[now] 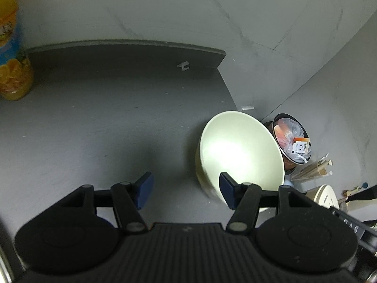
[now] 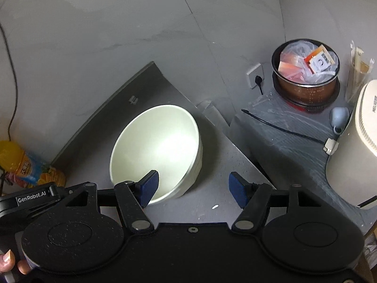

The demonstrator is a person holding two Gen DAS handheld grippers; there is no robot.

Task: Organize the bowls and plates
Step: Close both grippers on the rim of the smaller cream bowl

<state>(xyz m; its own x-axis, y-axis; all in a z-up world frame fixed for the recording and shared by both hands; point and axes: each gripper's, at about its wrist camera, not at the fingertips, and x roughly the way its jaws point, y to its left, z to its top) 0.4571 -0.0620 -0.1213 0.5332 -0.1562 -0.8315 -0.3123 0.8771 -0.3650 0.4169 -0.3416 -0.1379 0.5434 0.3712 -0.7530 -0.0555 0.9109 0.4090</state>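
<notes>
Open jaws, bowl (image 2: 155, 151) upright, mouth up

Left wrist view: fisheye mounted behind the left tool (image 1: 186, 189), facing forward and steeply down along its two fingers at the grey table (image 1: 94, 122) from close range, with the white bowl (image 1: 240, 155) low right and the juice bottle (image 1: 13, 54) at the left edge. Right wrist view: same mounting behind the right tool (image 2: 193, 188), also pitched down and close, bowl (image 2: 155, 151) left of centre, bottle (image 2: 26, 165) far left. Both views share the bowl, the table's raised back edge, the bottle, the grey wall, and the pot stuffed with bags (image 1: 292, 139) (image 2: 306, 70) off to the right.
</notes>
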